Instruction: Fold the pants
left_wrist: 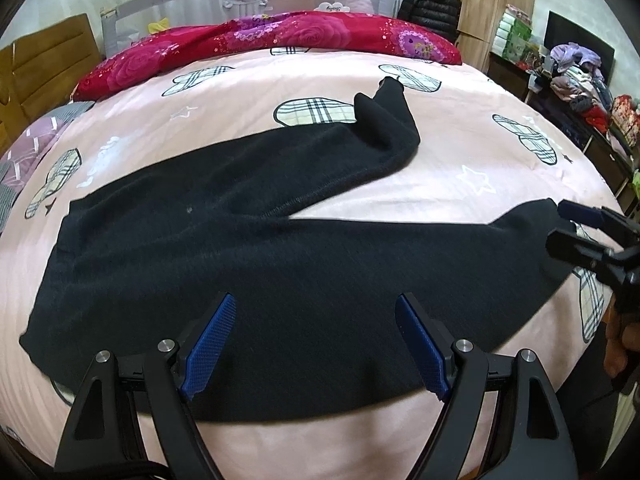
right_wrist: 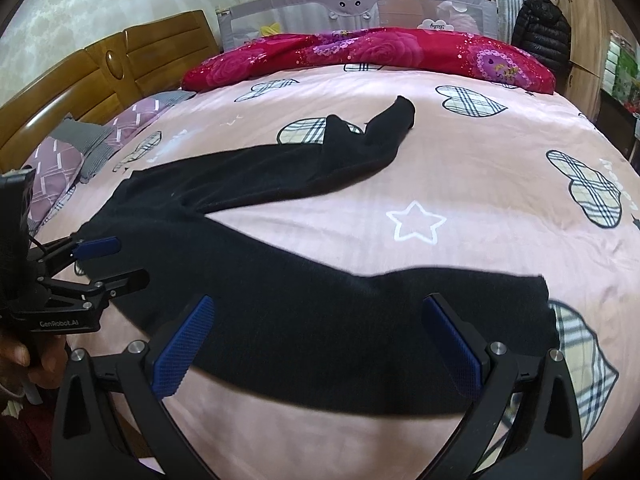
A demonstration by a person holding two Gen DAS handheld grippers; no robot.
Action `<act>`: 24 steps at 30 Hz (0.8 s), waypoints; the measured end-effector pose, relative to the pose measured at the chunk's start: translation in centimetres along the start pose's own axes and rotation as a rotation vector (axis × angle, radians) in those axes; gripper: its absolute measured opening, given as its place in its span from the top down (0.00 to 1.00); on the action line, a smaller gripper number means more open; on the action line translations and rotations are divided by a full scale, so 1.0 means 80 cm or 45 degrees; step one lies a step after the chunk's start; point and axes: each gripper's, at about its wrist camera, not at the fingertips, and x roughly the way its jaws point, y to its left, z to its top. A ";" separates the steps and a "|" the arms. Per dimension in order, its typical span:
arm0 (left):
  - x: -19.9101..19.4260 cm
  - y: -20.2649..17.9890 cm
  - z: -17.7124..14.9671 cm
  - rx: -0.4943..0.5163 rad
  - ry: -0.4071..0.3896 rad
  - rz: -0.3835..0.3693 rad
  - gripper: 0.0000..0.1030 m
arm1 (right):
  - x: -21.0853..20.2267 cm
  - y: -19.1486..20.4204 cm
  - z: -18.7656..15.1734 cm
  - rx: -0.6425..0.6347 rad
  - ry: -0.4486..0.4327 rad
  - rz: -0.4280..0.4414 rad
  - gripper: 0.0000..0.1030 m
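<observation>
Black pants (left_wrist: 280, 248) (right_wrist: 304, 320): spread flat on pink bedsheet (left_wrist: 400, 184) (right_wrist: 460, 152), waist toward wooden headboard (right_wrist: 100, 76), two legs splayed apart; far leg twisted and bunched at cuff, near leg straight along bed's front edge.
Left gripper (left_wrist: 316, 344) (right_wrist: 114, 264): jaws released, wide, blue pads over waist end of pants, nothing held.
Right gripper (right_wrist: 320, 340) (left_wrist: 560, 228): jaws released, wide, over near leg toward cuff, nothing held.
Red floral quilt (left_wrist: 280, 36) (right_wrist: 380, 54): along bed's far edge.
</observation>
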 end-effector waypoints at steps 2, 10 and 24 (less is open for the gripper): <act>0.005 0.007 0.011 0.007 0.000 -0.002 0.20 | 0.004 -0.005 0.012 0.011 -0.001 0.018 0.00; 0.040 0.040 0.077 0.029 0.056 -0.059 0.20 | 0.036 -0.028 0.080 0.040 0.016 0.028 0.00; 0.161 0.075 0.204 0.209 0.193 -0.170 0.20 | 0.155 -0.098 0.231 0.161 0.136 -0.023 0.18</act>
